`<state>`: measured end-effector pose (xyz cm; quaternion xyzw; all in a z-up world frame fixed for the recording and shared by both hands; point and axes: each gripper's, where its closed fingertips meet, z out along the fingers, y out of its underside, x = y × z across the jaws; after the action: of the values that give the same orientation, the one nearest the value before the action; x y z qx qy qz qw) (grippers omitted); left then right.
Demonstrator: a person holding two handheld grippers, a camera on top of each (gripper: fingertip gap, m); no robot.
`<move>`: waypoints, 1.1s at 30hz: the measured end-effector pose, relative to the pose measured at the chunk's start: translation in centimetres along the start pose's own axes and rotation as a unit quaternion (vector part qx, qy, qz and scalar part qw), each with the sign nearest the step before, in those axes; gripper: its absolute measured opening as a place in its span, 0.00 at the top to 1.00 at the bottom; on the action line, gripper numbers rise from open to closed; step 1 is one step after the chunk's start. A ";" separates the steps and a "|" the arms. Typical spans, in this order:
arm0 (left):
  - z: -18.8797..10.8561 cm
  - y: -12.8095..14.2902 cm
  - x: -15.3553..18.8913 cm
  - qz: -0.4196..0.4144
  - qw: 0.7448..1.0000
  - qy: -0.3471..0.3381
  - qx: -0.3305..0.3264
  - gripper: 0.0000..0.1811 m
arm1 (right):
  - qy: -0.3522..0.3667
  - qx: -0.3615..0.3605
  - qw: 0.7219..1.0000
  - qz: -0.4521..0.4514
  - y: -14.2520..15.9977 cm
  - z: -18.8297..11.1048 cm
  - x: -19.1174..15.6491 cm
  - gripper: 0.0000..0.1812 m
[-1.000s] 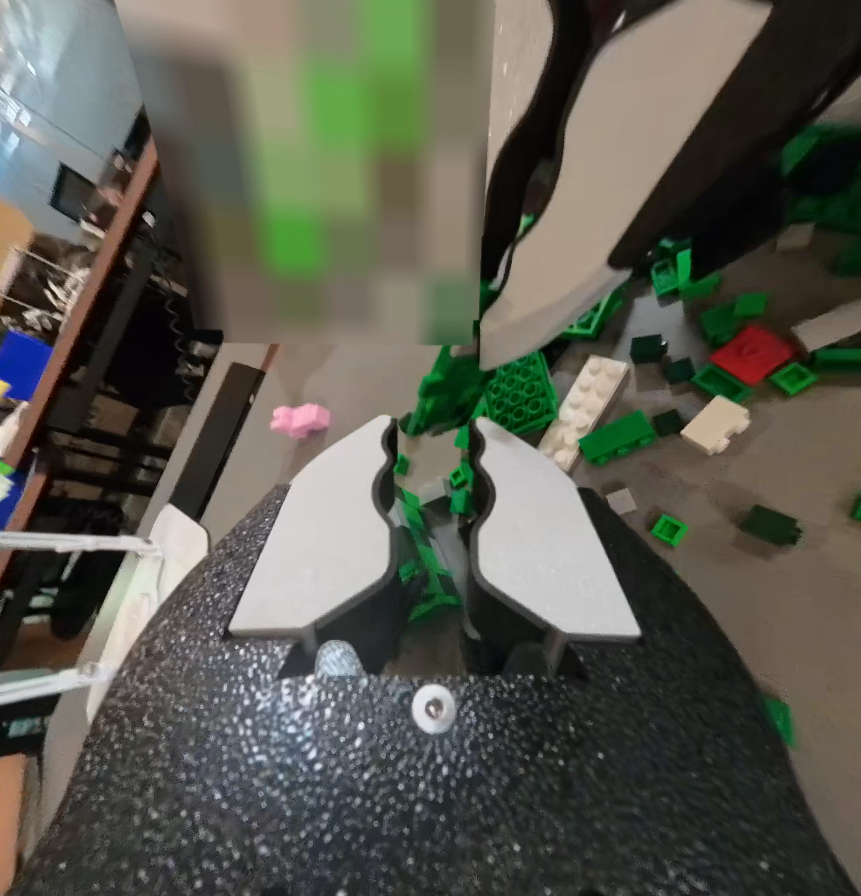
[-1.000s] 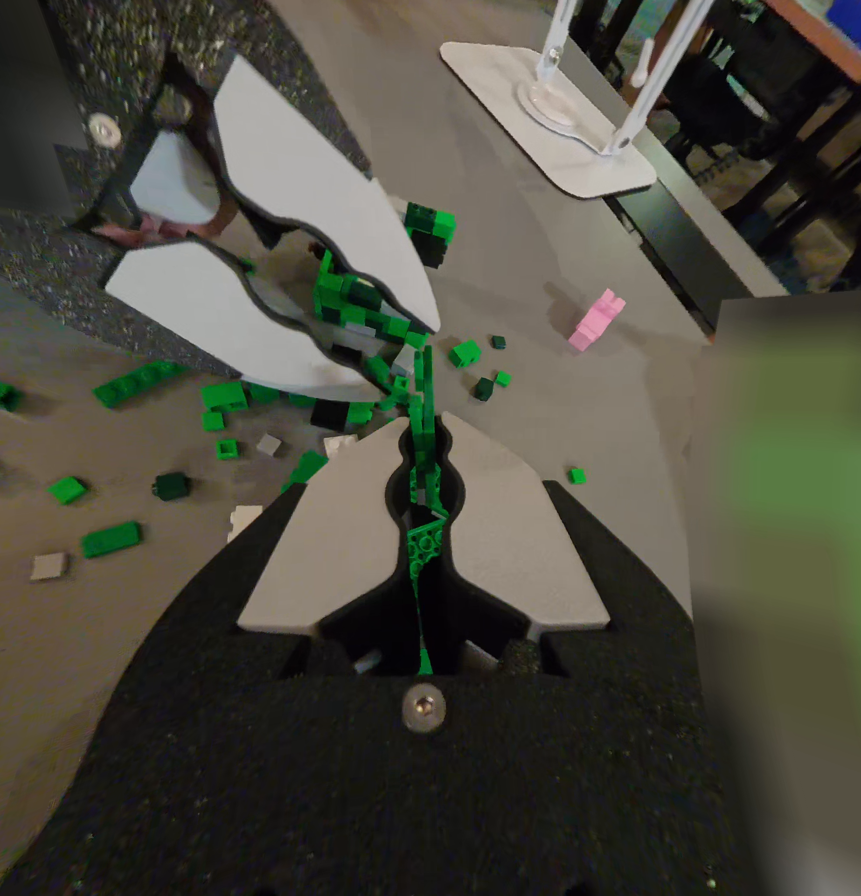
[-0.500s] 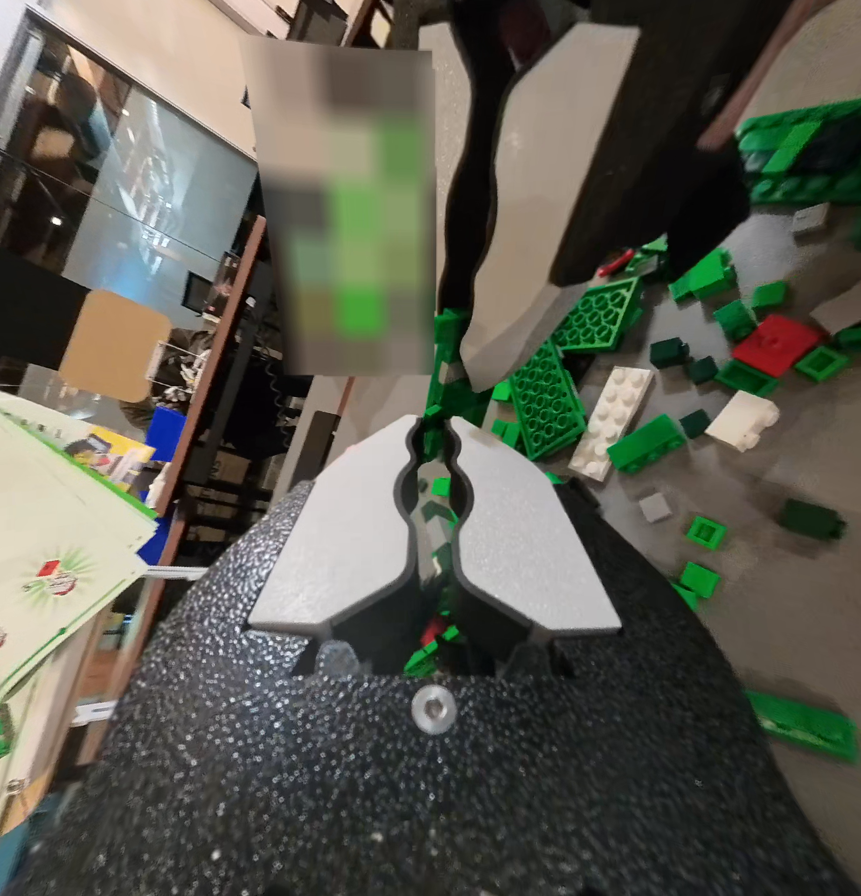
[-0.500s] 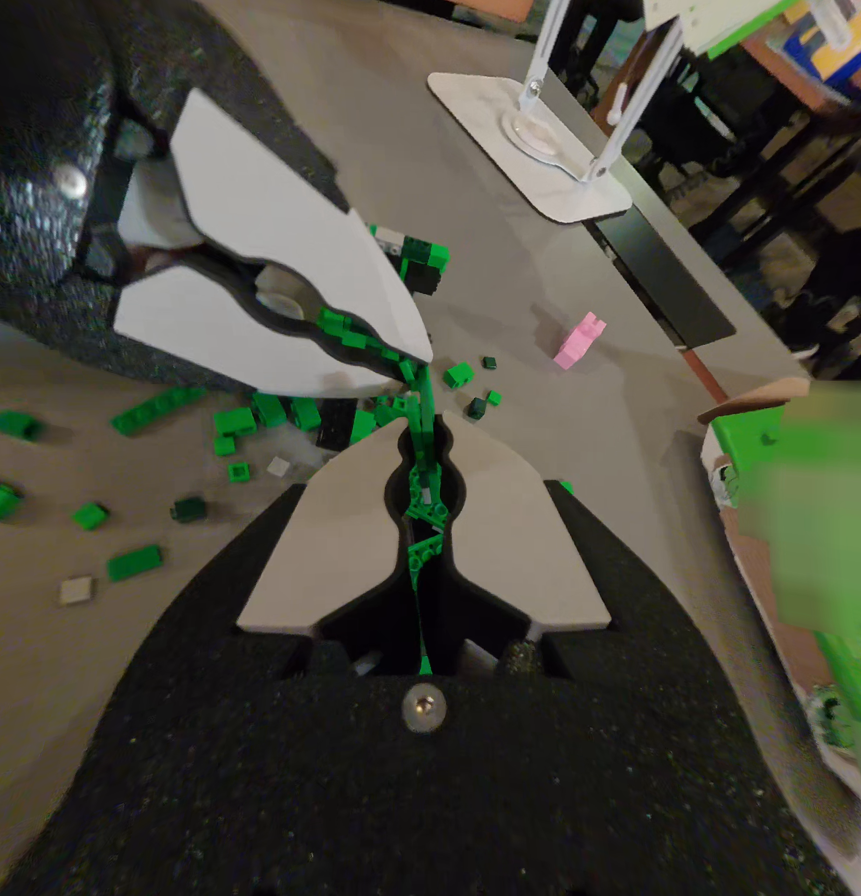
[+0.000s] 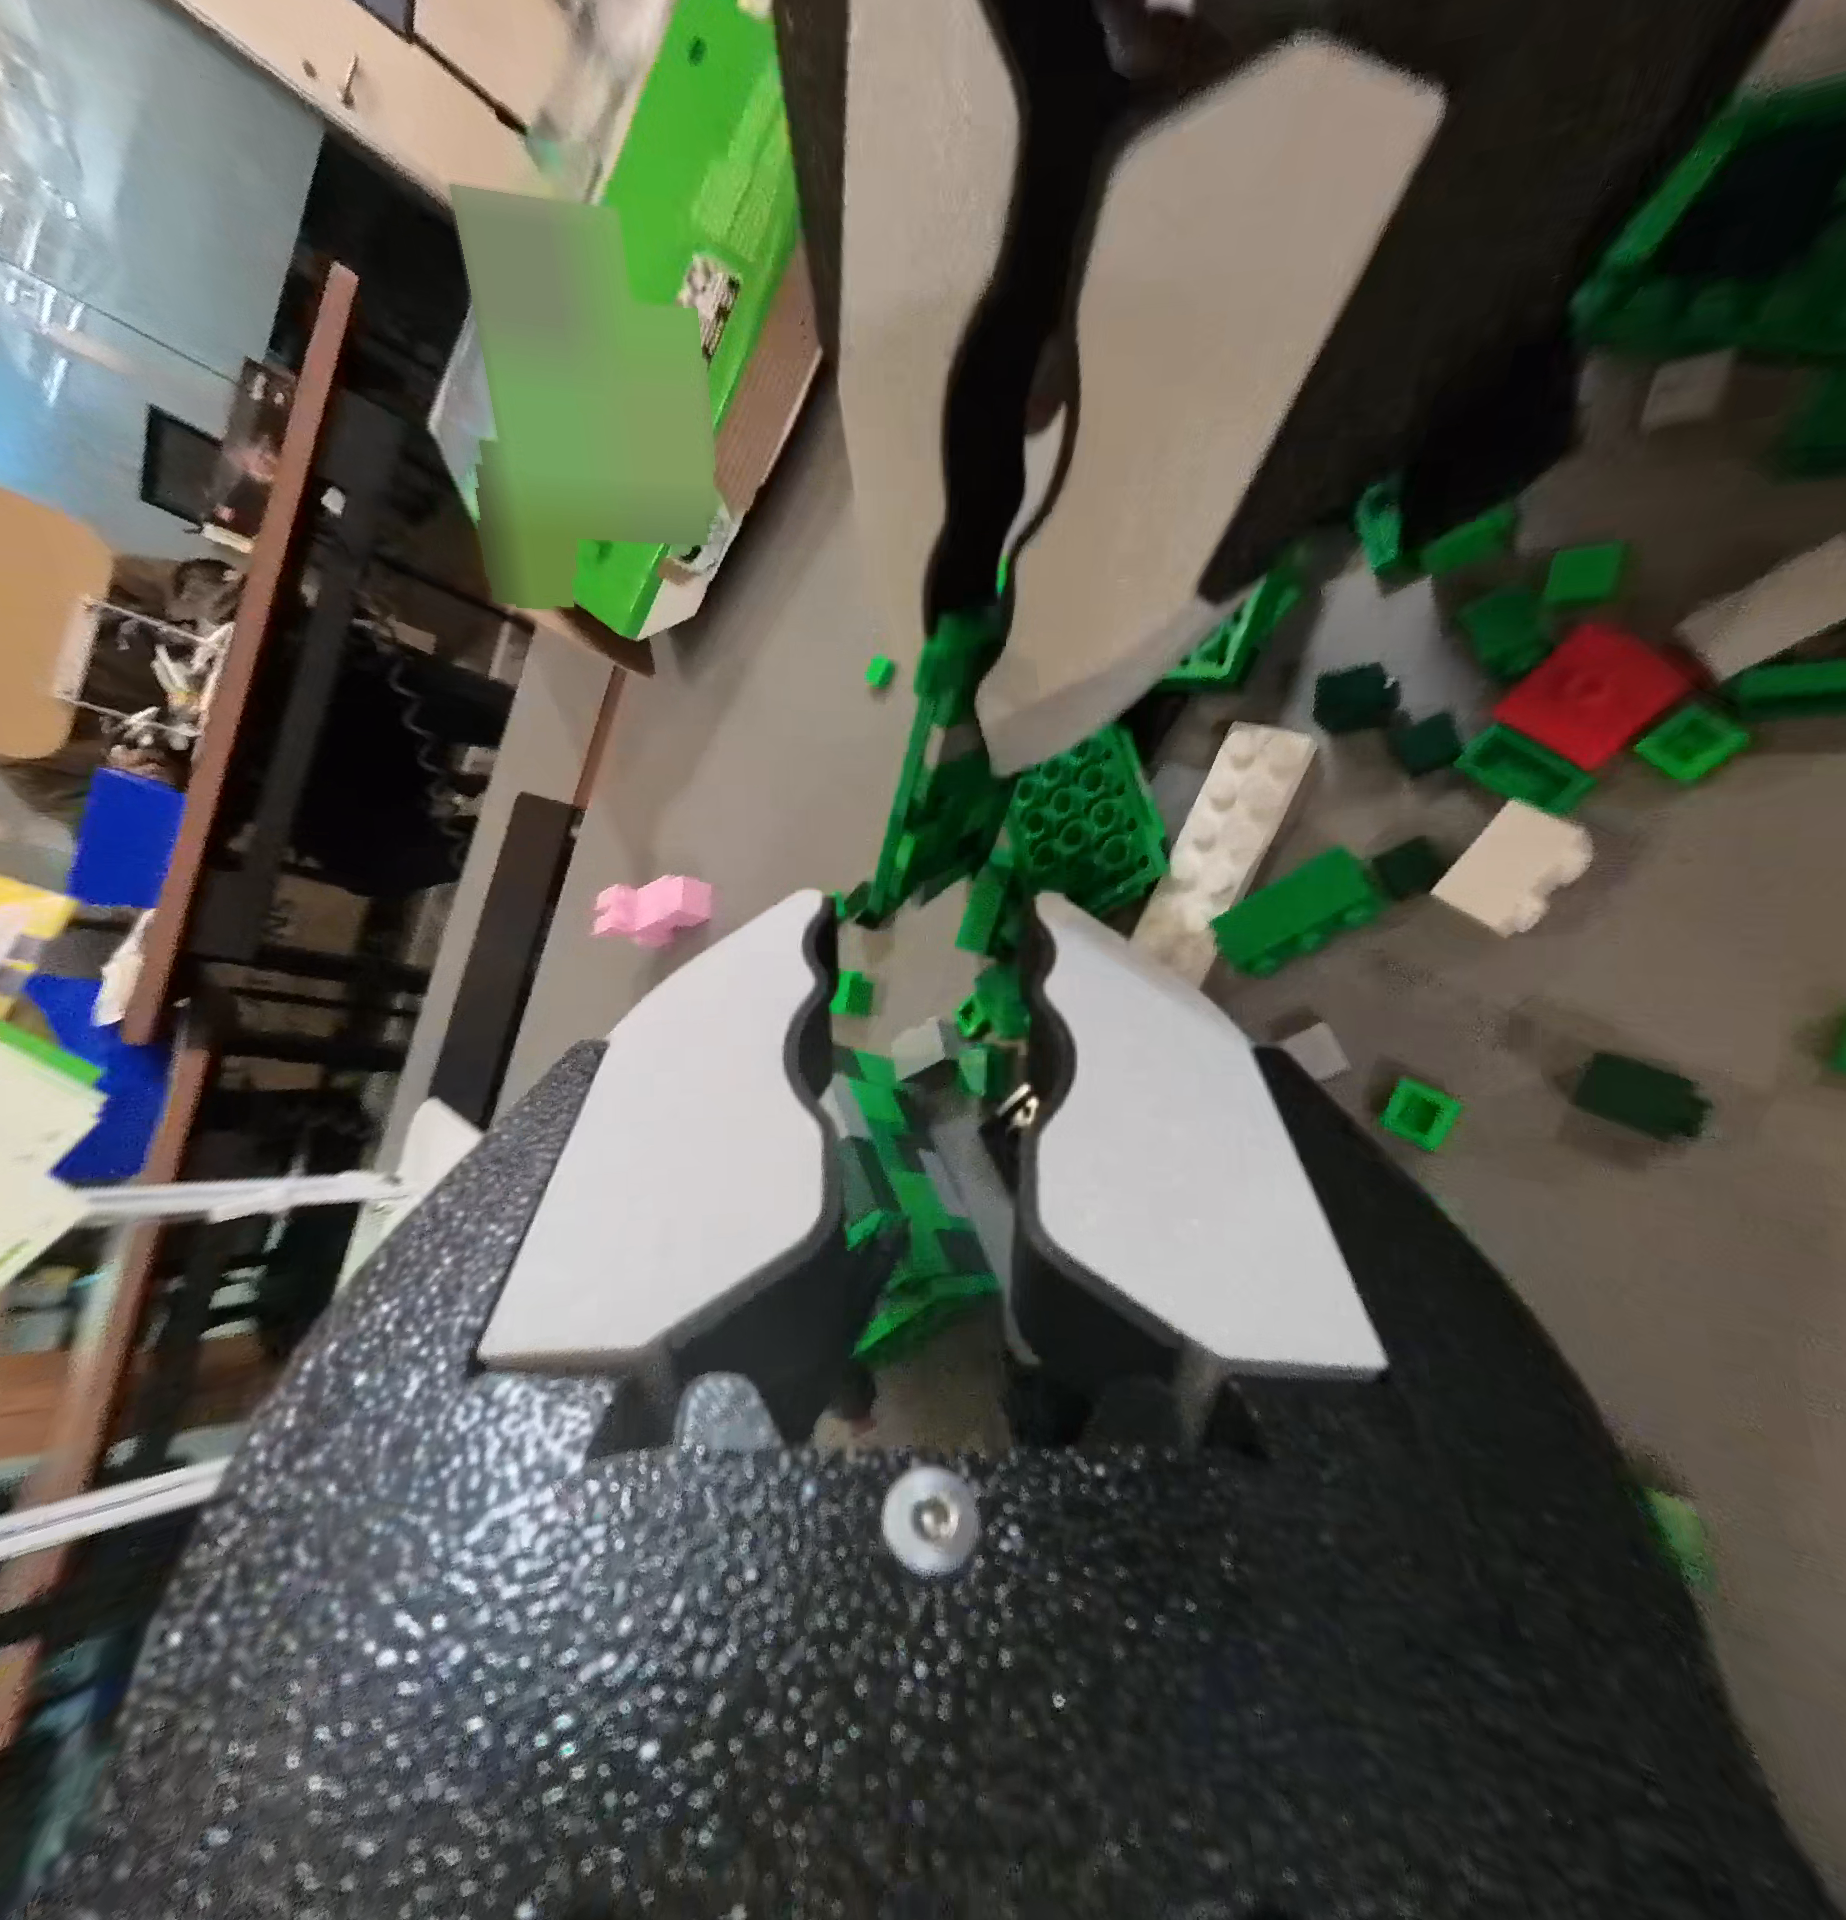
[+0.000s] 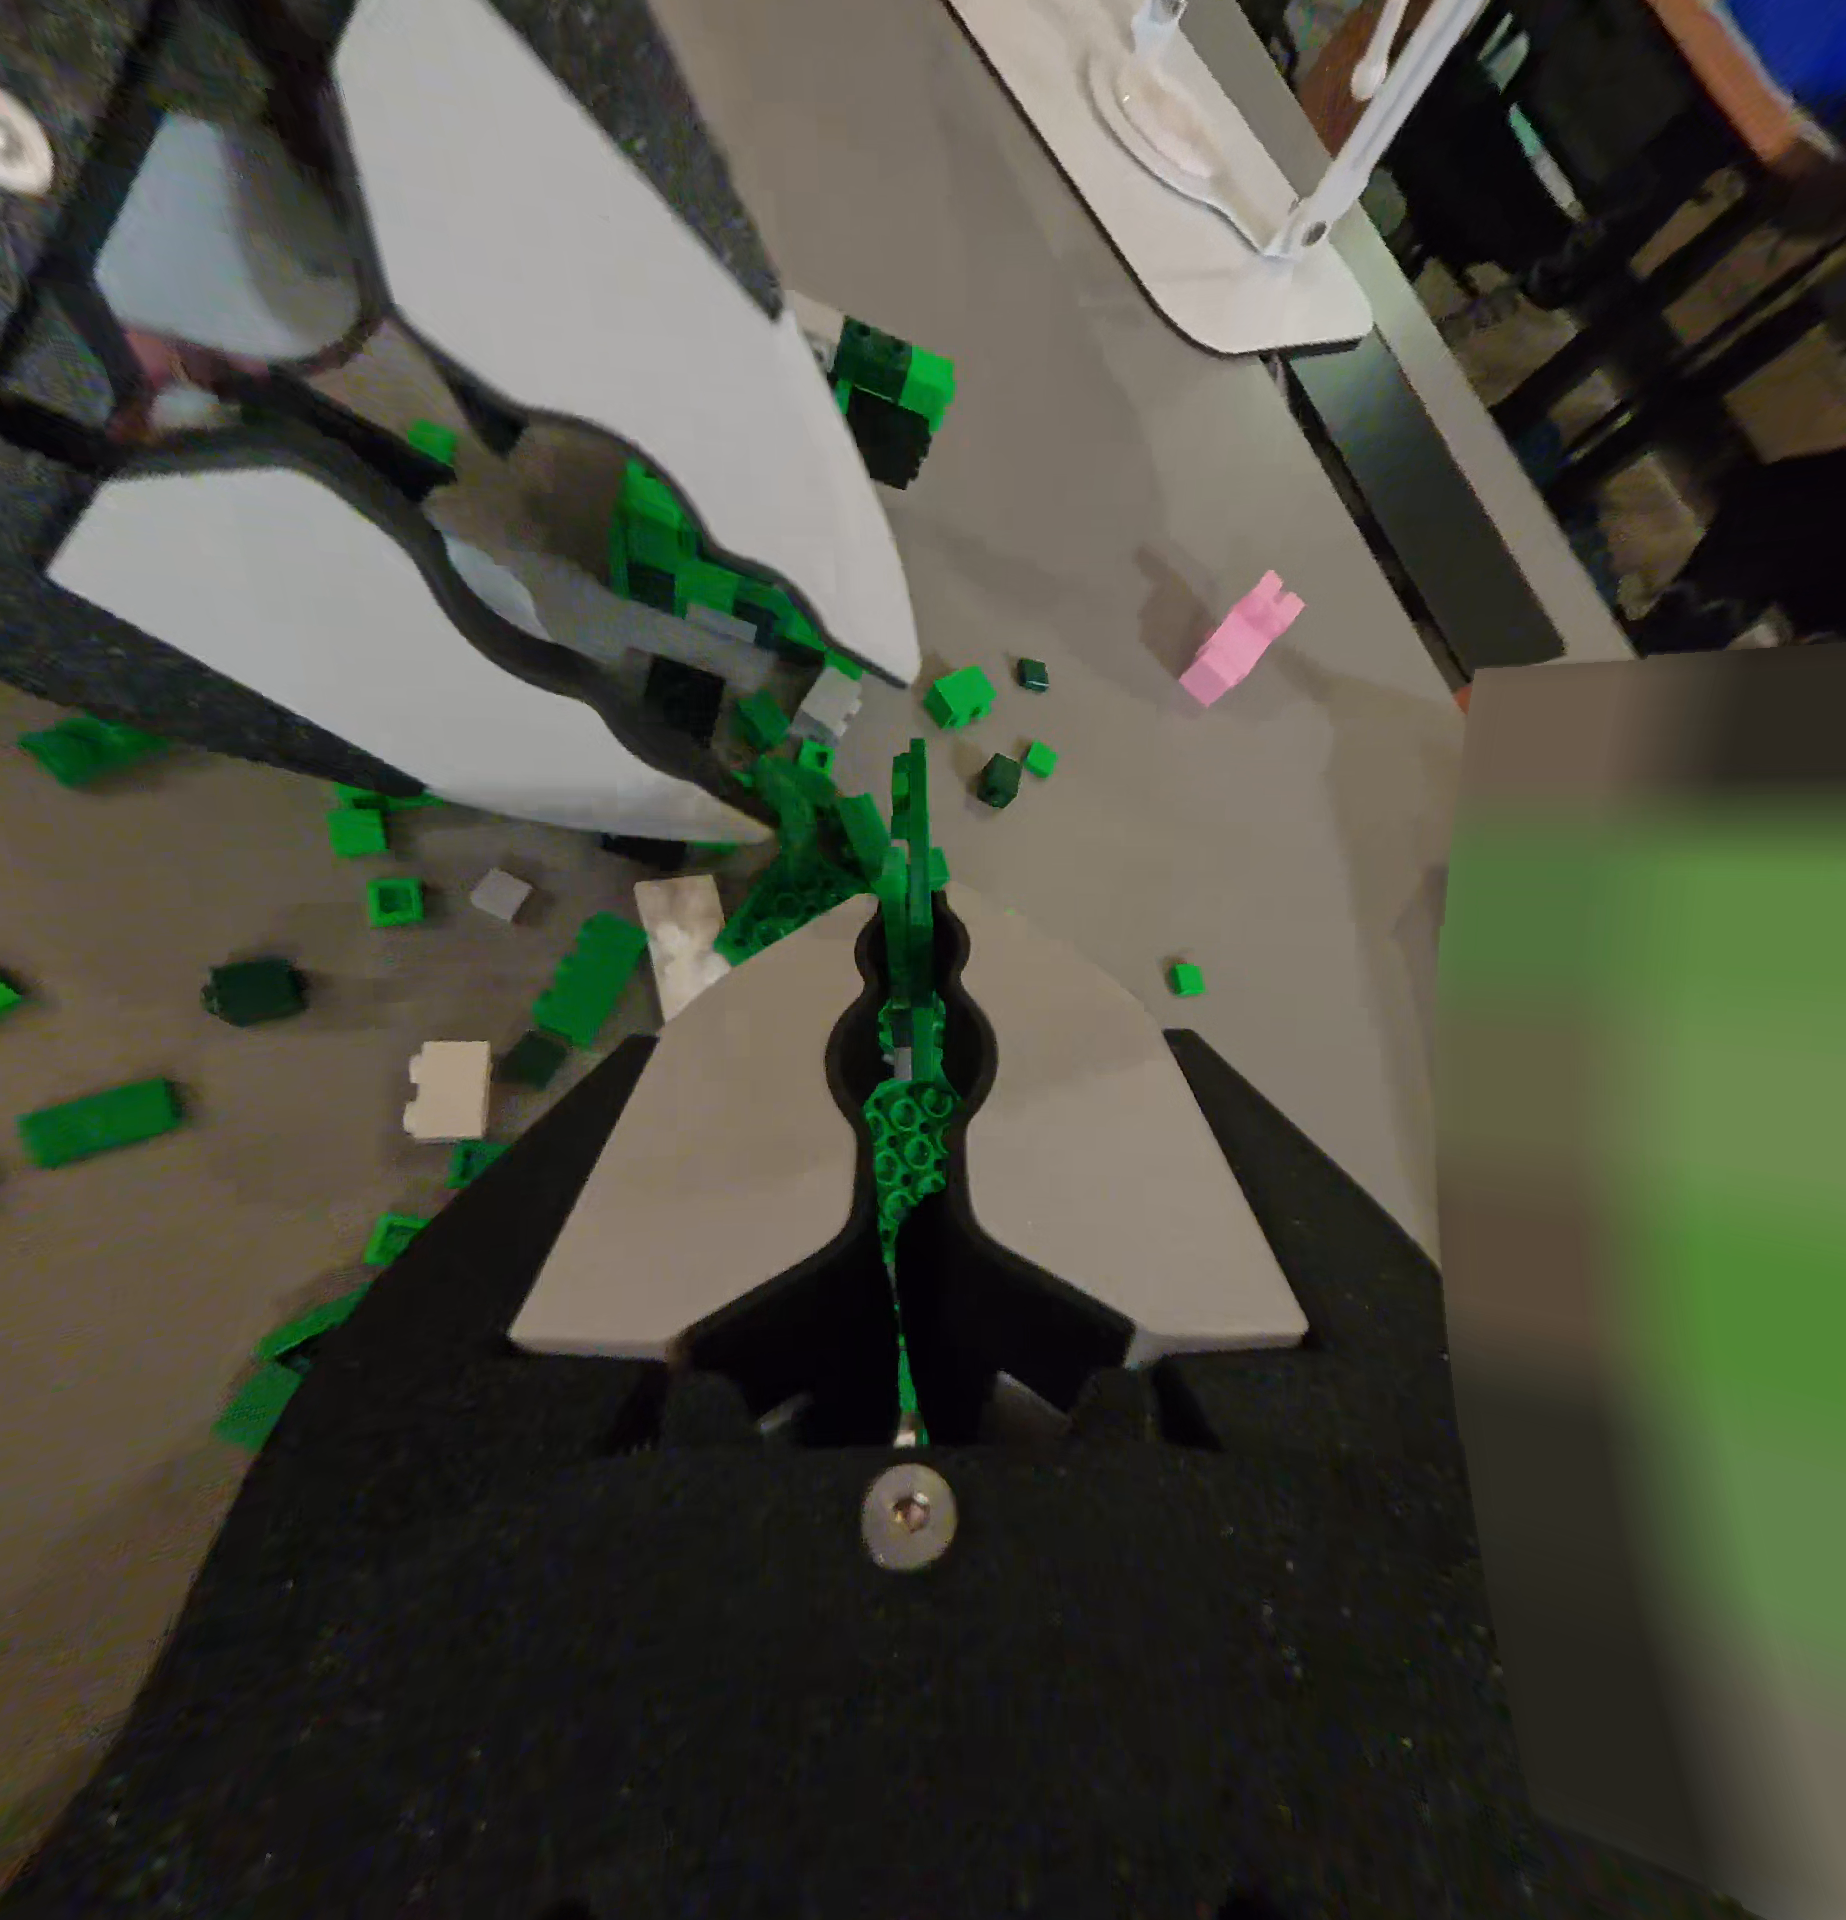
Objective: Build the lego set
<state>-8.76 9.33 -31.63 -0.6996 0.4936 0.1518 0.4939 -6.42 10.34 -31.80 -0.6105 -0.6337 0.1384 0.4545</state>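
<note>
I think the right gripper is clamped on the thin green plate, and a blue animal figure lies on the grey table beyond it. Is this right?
Not quite: the animal figure is pink, not blue, as the right wrist view shows. The rest stands: the right gripper is clamped on the thin green plate, held on edge, and the figure lies on the grey table beyond it.

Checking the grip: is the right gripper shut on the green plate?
Shut: the right gripper pinches the green plate edge-on, fingers nearly touching.
</note>
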 end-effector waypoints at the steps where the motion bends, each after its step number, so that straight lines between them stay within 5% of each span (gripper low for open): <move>1: -0.2 -0.6 0.1 -0.010 1.000 0.008 0.019 0.81 | 0.001 0.000 1.000 -0.013 -0.1 0.0 -0.1 0.97; 5: -1.1 -2.5 0.5 -0.004 0.996 0.013 0.087 0.89 | 0.010 0.007 0.998 -0.063 -0.8 -0.1 -0.7 0.97; 15: -1.6 -3.3 0.9 0.024 0.993 0.014 0.112 0.94 | 0.028 0.009 0.990 -0.135 -1.1 -0.7 -0.8 0.96; 22: -1.9 -3.7 1.9 0.033 0.990 0.046 0.130 0.99 | 0.049 0.015 0.962 -0.270 -0.9 -1.0 -1.3 0.97; 33: -2.7 -3.9 0.5 -0.067 0.983 0.072 0.156 1.00 | 0.023 0.034 0.984 -0.171 -0.9 -1.0 -1.2 0.90</move>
<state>-5.99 6.87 -28.64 -0.6546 0.4971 -0.0116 0.5694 -6.47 8.74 -31.07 -0.4799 -0.7135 0.0661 0.5062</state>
